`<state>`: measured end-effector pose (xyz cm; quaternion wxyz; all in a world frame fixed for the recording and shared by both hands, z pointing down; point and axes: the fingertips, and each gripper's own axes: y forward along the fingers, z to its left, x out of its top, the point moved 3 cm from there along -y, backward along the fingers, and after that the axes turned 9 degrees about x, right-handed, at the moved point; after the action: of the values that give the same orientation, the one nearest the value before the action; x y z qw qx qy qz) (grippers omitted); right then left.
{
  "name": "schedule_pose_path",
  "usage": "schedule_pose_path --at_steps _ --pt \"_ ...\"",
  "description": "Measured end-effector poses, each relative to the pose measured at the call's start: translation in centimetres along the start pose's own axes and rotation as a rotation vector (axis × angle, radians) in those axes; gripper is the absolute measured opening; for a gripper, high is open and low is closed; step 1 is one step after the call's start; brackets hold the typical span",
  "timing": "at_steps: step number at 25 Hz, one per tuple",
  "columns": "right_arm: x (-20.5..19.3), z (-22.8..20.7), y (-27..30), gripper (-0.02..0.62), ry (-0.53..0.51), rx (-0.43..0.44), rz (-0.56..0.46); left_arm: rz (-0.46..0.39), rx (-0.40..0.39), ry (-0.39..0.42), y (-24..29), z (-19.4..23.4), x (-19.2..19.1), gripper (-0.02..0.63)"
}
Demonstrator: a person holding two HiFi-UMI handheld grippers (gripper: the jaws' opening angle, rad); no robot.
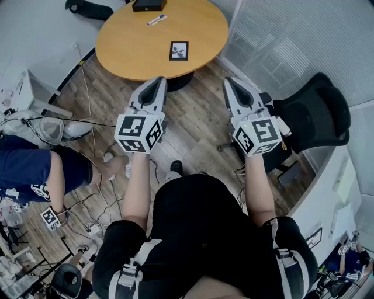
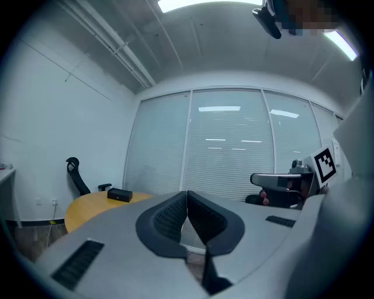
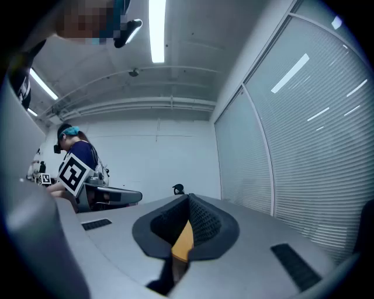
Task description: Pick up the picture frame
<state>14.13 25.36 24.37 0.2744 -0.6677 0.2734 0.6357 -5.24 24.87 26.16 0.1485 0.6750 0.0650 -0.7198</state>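
Observation:
The picture frame (image 1: 179,51), small with a black border, lies flat on the round wooden table (image 1: 134,52) at the top of the head view. Both grippers are held level above the wood floor, short of the table's near edge. My left gripper (image 1: 156,82) is shut and holds nothing; its fingertips meet in the left gripper view (image 2: 187,195). My right gripper (image 1: 229,82) is likewise shut and holds nothing, with its tips touching in the right gripper view (image 3: 188,199). Neither gripper view shows the frame; only a sliver of the table (image 3: 183,243) shows below the right jaws.
A black box (image 1: 149,5) and a pen (image 1: 156,19) lie at the table's far side. A black office chair (image 1: 315,117) stands close on the right. A seated person (image 1: 35,169) and floor cables (image 1: 93,198) are at the left. Glass walls with blinds (image 2: 234,146) stand beyond.

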Motion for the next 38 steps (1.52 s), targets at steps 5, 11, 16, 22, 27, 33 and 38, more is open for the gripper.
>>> schedule_pose_path --at_steps 5,11,16,22,27,33,38 --pt "0.1 1.3 0.3 0.014 0.011 -0.001 -0.005 0.000 -0.014 0.021 -0.9 0.4 0.4 0.025" --pt "0.1 2.4 1.7 0.014 0.002 -0.016 -0.001 -0.004 -0.031 0.038 -0.8 2.3 0.9 0.025" --pt "-0.1 3.3 3.1 0.015 0.030 -0.059 -0.023 0.001 -0.058 0.037 -0.9 4.1 0.6 0.025" --pt "-1.7 4.6 5.4 0.018 0.051 -0.121 -0.017 0.001 -0.069 0.026 -0.6 7.4 -0.1 0.026" --pt "-3.9 5.4 6.3 0.018 0.084 -0.160 0.017 0.021 -0.100 0.024 0.0 8.8 -1.5 0.026" --pt "-5.6 4.8 7.9 0.028 0.098 -0.155 0.067 0.057 -0.133 0.019 1.5 8.8 -3.3 0.028" --pt "-7.2 3.1 10.6 0.094 0.127 -0.127 0.087 0.081 -0.134 0.015 4.1 9.8 -4.3 0.029"
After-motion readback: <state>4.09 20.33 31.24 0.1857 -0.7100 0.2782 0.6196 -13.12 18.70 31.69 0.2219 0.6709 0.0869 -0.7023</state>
